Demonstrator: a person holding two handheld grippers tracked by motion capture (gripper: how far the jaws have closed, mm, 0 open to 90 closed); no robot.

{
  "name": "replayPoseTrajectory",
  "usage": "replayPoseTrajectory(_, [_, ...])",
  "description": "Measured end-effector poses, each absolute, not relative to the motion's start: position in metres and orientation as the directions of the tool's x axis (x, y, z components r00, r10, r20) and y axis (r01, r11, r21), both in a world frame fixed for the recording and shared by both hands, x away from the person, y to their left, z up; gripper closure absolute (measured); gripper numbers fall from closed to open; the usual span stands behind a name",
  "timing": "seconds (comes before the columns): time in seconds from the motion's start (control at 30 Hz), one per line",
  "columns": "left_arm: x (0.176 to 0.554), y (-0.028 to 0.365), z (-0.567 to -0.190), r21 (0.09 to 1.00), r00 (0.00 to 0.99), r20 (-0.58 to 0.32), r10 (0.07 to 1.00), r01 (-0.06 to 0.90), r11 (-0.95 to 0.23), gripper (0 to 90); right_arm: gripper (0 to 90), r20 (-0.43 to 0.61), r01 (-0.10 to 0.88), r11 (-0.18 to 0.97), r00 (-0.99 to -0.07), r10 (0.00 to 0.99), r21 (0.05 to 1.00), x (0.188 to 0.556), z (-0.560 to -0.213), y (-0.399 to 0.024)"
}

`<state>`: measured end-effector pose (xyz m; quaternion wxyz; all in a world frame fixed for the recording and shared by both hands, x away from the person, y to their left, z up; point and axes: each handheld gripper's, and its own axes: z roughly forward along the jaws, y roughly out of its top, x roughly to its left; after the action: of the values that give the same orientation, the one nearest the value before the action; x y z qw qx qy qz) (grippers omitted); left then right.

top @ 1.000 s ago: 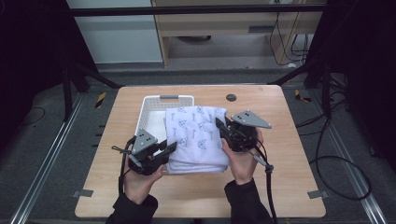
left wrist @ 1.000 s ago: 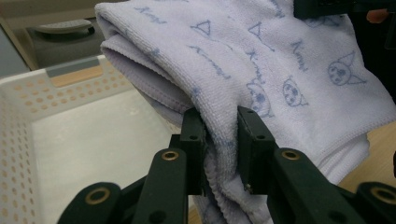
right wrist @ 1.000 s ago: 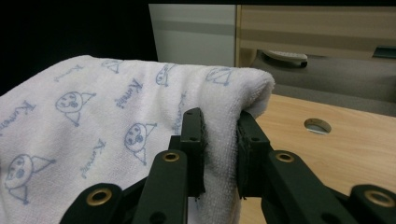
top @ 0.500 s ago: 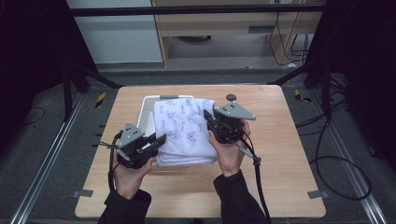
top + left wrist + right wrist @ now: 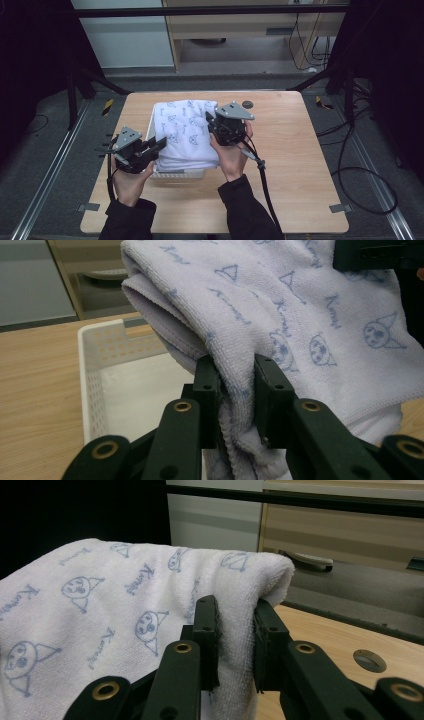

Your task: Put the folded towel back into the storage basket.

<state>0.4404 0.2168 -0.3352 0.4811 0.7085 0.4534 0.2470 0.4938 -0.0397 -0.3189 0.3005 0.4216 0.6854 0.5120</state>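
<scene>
A folded white towel (image 5: pixel 184 131) with blue cartoon prints hangs in the air over a white perforated basket (image 5: pixel 180 174) on the wooden table. My left gripper (image 5: pixel 159 144) is shut on the towel's left edge (image 5: pixel 235 390), with the folds bunched between its jaws. On the far right corner of the towel (image 5: pixel 150 615) my right gripper (image 5: pixel 210 121) is shut as well. The basket's inside (image 5: pixel 135 390) lies bare below the cloth in the left gripper view.
The wooden table (image 5: pixel 295 150) has free room to the right and front of the basket. A small round dark hole (image 5: pixel 247 104) sits near the back edge. Cables (image 5: pixel 260 175) trail from the right gripper across the table.
Both grippers have carried the towel toward the back and left, lifting it from beside the basket to hang over it. Both grips stayed shut on the cloth.
</scene>
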Motion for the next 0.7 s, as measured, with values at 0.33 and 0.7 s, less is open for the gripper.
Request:
replayPoseTrajectory(0.33, [0.451,0.232,-0.340,0.904,0.426,-0.097,0.900,0.415,-0.099,73.4,76.1,0.015,0.267,0.128,-0.475,0.880,0.955,0.509,-0.320,-0.018])
replayPoseTrajectory(0.7, [0.460,0.244,-0.344,0.900,0.397,-0.104,0.912,0.428,-0.084,73.4,76.1,0.005,0.258,0.136,-0.480,0.877,0.956,0.521,-0.324,-0.002])
